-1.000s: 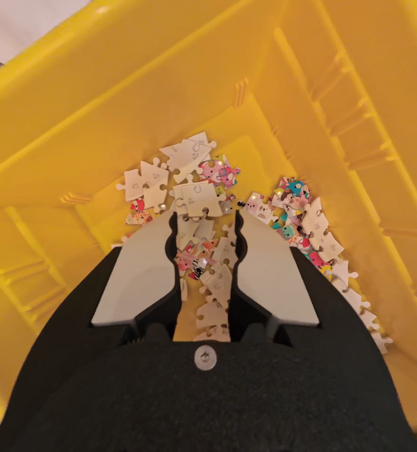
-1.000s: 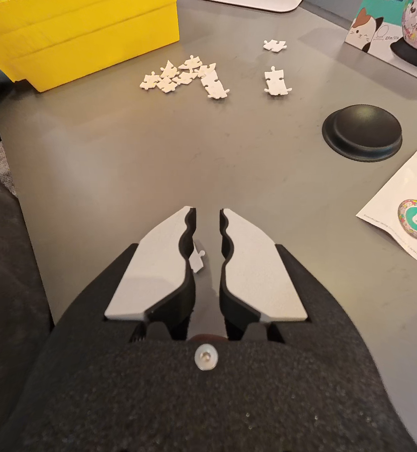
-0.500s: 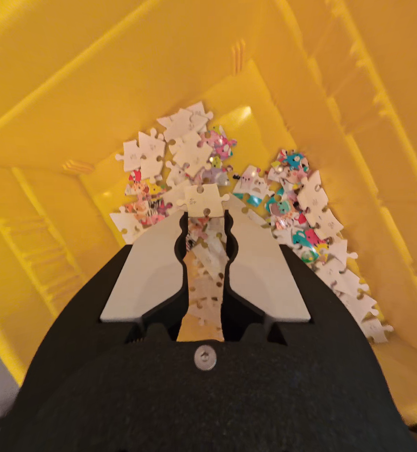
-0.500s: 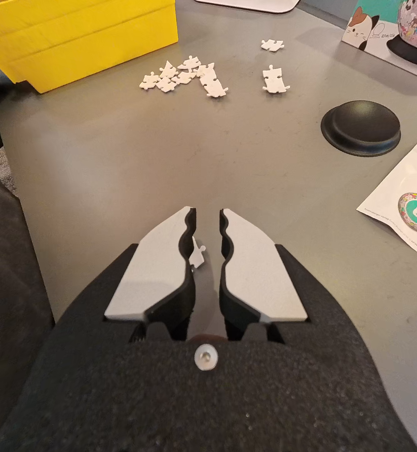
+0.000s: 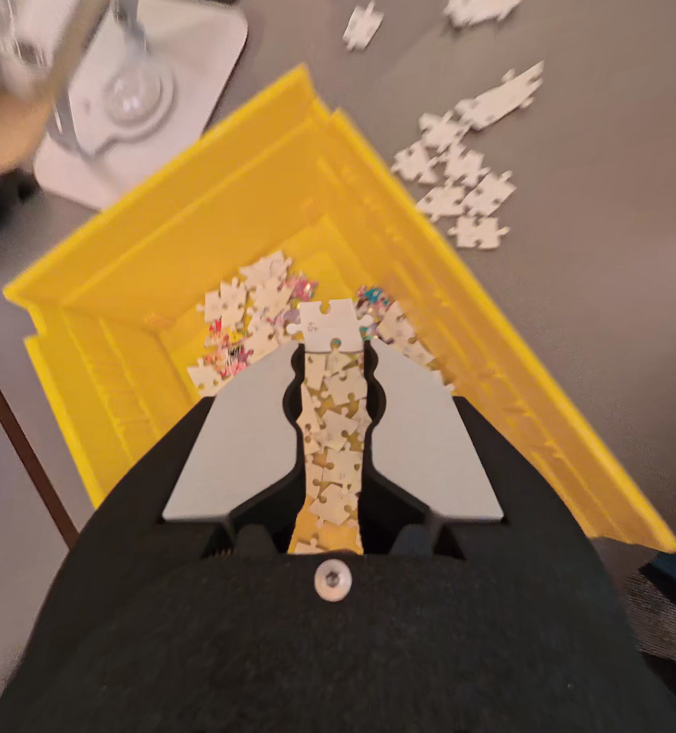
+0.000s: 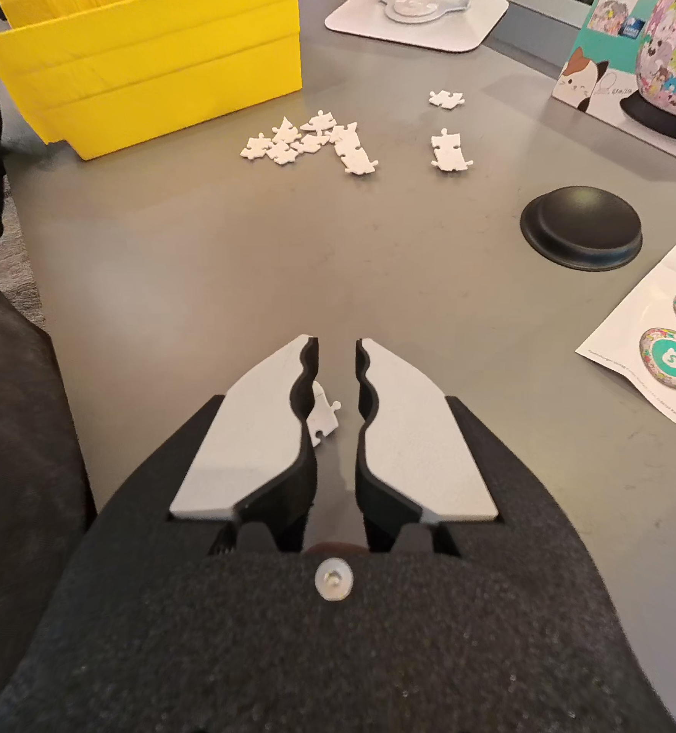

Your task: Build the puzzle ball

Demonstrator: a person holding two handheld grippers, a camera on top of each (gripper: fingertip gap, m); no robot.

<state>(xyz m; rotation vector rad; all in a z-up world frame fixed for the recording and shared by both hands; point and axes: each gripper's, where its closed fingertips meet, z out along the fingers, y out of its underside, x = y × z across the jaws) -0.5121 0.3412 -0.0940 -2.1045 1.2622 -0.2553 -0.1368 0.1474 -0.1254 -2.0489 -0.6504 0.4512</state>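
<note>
My left gripper (image 5: 333, 349) is shut on a white puzzle piece (image 5: 328, 323), blank side up, held at the fingertips above the yellow bin (image 5: 161, 230). Many loose pieces (image 5: 245, 317), some colourful, lie on the bin's floor. My right gripper (image 6: 336, 341) is open with a narrow gap, low over the grey table (image 6: 209, 258). A small white piece (image 6: 323, 418) shows in that gap against the left finger; I cannot tell whether it lies on the table. The black ball stand (image 6: 582, 230) sits at the right.
A cluster of white pieces (image 6: 308, 142) lies by the yellow bin (image 6: 150, 71), with joined pieces (image 6: 449, 152) and a single piece (image 6: 445, 98) further right. The puzzle box (image 6: 637, 59), an instruction sheet (image 6: 653, 357) and a white mat (image 6: 415, 23) border the table. Dark fabric (image 6: 11, 396) is at the left.
My left gripper closed on a white piece in the bin and has lifted it up and out, so the bin's rim and the table now show. My right gripper has barely moved.
</note>
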